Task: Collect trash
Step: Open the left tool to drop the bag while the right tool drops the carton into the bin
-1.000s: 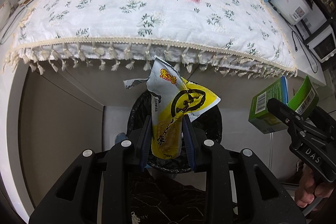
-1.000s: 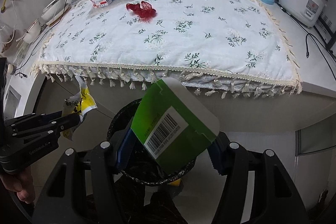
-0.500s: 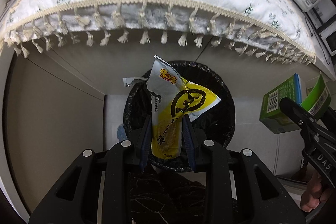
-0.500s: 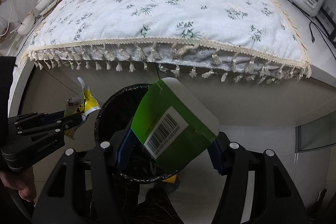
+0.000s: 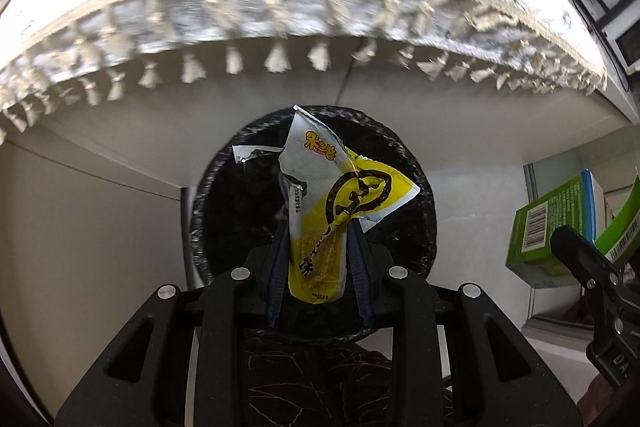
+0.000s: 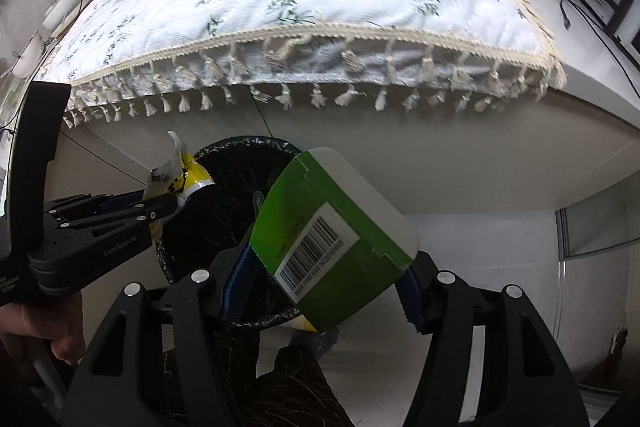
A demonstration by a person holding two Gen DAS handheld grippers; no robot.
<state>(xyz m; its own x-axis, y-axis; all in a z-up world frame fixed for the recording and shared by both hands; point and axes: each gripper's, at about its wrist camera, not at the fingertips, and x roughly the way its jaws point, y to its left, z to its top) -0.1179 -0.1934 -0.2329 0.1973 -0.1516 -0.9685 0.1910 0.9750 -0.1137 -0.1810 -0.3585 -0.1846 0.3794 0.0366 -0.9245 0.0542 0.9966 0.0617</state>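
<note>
Black bag-lined round trash bin (image 5: 224, 227) sits below the fringed worktop edge, centre of both views. Over its right rim, lower centre of the right view, the right gripper (image 6: 322, 259) has its fingers spread wide across a green cardboard carton (image 6: 332, 239) — probably light, stiff but crushable, best held across flat faces. Smallest, the crinkly yellow-and-silver foil snack wrapper (image 5: 320, 223), likely featherlight, limp and slippery, is pinched narrowly at its lower end by the left gripper (image 5: 318, 267), over the bin mouth.

We are seeing both grippers, left gripper (image 5: 318, 269) and right gripper (image 6: 324, 273), showing matte black frames, blue finger pads (image 5: 276, 279), silver screws (white lettering partly legible); bare-skinned hand (image 6: 44, 331).
</note>
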